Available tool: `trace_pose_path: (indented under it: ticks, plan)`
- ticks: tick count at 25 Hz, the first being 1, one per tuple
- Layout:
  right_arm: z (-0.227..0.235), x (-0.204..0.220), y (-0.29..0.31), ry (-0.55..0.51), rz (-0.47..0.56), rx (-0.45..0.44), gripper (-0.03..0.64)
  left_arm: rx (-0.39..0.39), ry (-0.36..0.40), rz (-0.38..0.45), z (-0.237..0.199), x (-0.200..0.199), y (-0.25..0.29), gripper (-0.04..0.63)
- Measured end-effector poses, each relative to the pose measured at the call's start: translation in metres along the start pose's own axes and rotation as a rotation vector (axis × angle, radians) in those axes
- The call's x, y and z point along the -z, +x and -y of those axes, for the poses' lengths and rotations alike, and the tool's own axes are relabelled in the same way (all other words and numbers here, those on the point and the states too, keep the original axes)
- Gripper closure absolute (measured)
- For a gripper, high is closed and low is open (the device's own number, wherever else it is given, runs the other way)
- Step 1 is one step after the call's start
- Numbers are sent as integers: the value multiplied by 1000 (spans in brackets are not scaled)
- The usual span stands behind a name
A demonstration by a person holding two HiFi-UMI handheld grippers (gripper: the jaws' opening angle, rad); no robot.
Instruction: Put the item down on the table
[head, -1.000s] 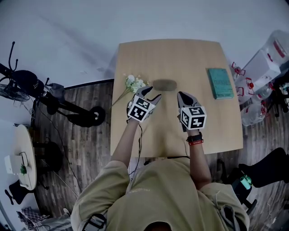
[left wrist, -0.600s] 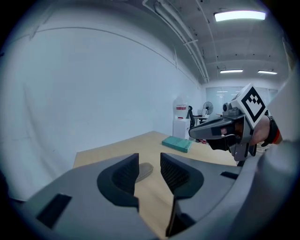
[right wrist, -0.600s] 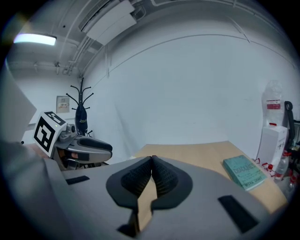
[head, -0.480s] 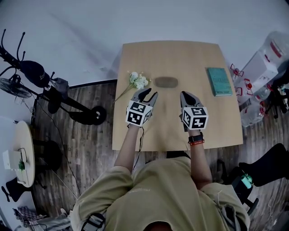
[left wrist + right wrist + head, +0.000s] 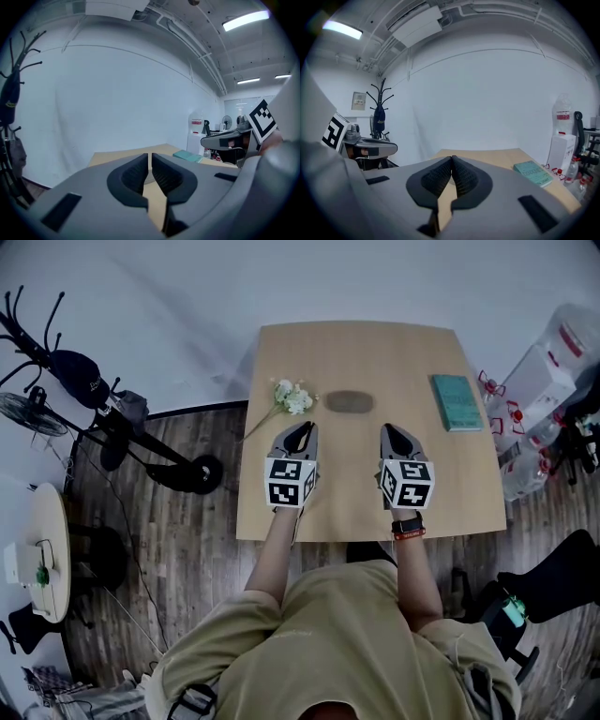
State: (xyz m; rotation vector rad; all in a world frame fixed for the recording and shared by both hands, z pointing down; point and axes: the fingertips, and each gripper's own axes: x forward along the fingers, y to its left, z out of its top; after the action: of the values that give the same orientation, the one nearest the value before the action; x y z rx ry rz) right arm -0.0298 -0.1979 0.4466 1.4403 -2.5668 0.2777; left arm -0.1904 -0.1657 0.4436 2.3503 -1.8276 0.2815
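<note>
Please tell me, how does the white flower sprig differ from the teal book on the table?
The flower sprig is white with a thin green stem; the book is teal all over. The flower sprig is loose and irregular; the book is a flat rectangle. The flower sprig lies slanted by the left edge of the table; the book lies near the right edge, roughly along it. Both rest on the tabletop.

the table (image 5: 375, 352) is pale tan wood. at its far left lie white flowers (image 5: 292, 397) on a green stem, then a dull grey-brown oval item (image 5: 349, 402). far right is a teal book (image 5: 457, 401). the left gripper (image 5: 302, 427) and right gripper (image 5: 390, 430) are dark grey, with black squares on white.
</note>
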Motion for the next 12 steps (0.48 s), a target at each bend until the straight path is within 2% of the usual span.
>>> trace_pose_path:
  ticks: [8, 12]
  plan:
    - [-13, -14, -36, -34, 100, 51, 604, -72, -14, 90, 1, -13, -38, 571]
    - [-16, -16, -48, -10, 120, 61, 604, -30, 3, 116, 10, -16, -48, 571]
